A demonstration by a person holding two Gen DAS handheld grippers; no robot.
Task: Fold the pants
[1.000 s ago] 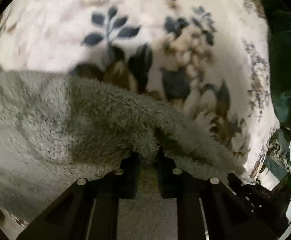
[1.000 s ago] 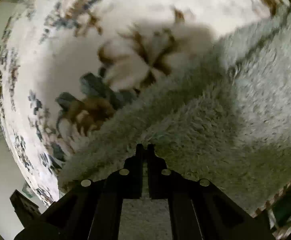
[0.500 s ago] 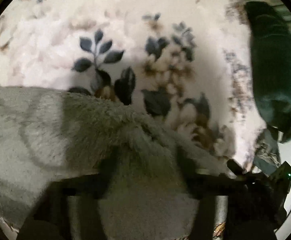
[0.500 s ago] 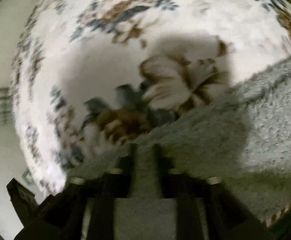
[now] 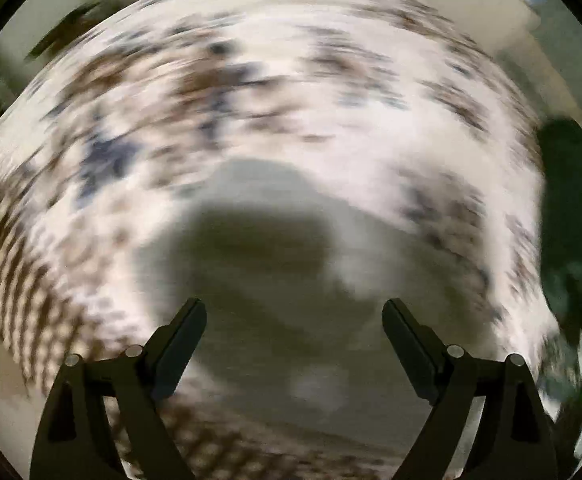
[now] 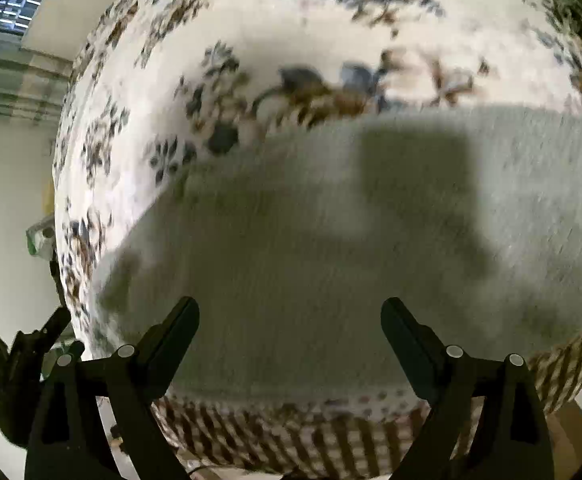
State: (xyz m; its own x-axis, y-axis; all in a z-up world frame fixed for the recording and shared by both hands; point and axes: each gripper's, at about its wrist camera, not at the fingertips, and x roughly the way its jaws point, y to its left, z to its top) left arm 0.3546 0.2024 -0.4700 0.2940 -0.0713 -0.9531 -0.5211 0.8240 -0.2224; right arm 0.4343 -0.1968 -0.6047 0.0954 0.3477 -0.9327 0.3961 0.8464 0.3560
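Hovering: left gripper (image 5: 294,312), right gripper (image 6: 289,311) spread | pants (image 6: 331,240) on bedspread (image 6: 251,20)

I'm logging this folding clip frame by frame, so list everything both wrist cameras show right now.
pants: one, grey-green fleece, lying flat on the blanket, in front of both tongs; blurred in the left wrist view.
floral blanket: one, white with blue and brown flowers, spread under the pants, with a brown checked border at its near edge.
dark green item: one, at the blanket's right edge in the left wrist view; too blurred to name.
window: one, upper left of the right wrist view.
black device: one, lower left of the right wrist view, beside the blanket.
left tongs: black, open, holding nothing.
right tongs: black, open, holding nothing.
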